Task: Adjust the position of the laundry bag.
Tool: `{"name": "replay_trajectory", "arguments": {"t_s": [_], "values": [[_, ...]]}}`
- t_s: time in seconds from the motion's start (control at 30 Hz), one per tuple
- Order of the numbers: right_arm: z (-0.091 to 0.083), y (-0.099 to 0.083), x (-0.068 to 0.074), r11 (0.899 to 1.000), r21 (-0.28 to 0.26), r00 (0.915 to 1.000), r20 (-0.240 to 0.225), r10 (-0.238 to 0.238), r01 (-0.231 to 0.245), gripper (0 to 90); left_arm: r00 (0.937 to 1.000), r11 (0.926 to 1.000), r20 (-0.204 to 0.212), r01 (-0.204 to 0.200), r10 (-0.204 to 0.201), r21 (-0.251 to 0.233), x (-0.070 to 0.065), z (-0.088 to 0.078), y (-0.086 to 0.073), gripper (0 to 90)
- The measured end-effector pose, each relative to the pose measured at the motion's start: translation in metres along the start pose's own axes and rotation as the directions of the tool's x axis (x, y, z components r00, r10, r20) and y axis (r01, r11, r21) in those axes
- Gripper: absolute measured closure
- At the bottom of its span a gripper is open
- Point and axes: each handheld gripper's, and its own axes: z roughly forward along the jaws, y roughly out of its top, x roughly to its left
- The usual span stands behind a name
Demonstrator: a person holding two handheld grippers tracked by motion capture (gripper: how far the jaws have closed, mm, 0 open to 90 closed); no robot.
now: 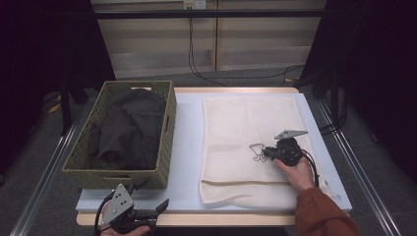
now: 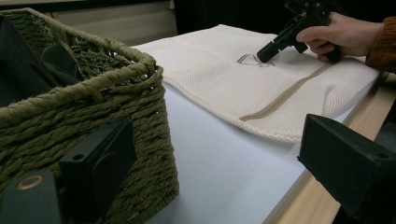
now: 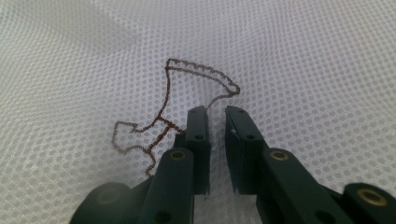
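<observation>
**Right tongs pinching the mesh bag by its stitched emblem**

From above, your right tongs sit on the cream mesh laundry bag, which lies flat on the white counter at about 3 o'clock from the woven basket. The right gripper view gives what the high view cannot: the jaws are nearly together, with a raised fold of mesh caught between them, just at 5 o'clock of the brown embroidered emblem. The left gripper view shows the bag's tan zipper band and the basket's braided rim close up, with dark clothing inside. Your left tongs rest at the counter's near edge, at 6 o'clock from the basket, spread wide and holding nothing.
</observation>
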Motion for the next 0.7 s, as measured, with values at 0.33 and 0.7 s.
{"name": "replay_trajectory", "arguments": {"t_s": [0.33,0.7], "values": [[0.0012,0.0043,0.0048,0.999,0.03,0.9995,0.021,0.024,-0.024,90.0,1.0,1.0,0.003,0.005,-0.005,0.001,-0.0008,0.0008,0.0003,10.7],[0.0009,0.0046,0.0028,0.998,0.003,0.9983,0.015,0.056,-0.056,90.0,1.0,1.0,0.005,0.0,0.0,-0.001,0.0002,0.0004,0.0005,10.7]]}}
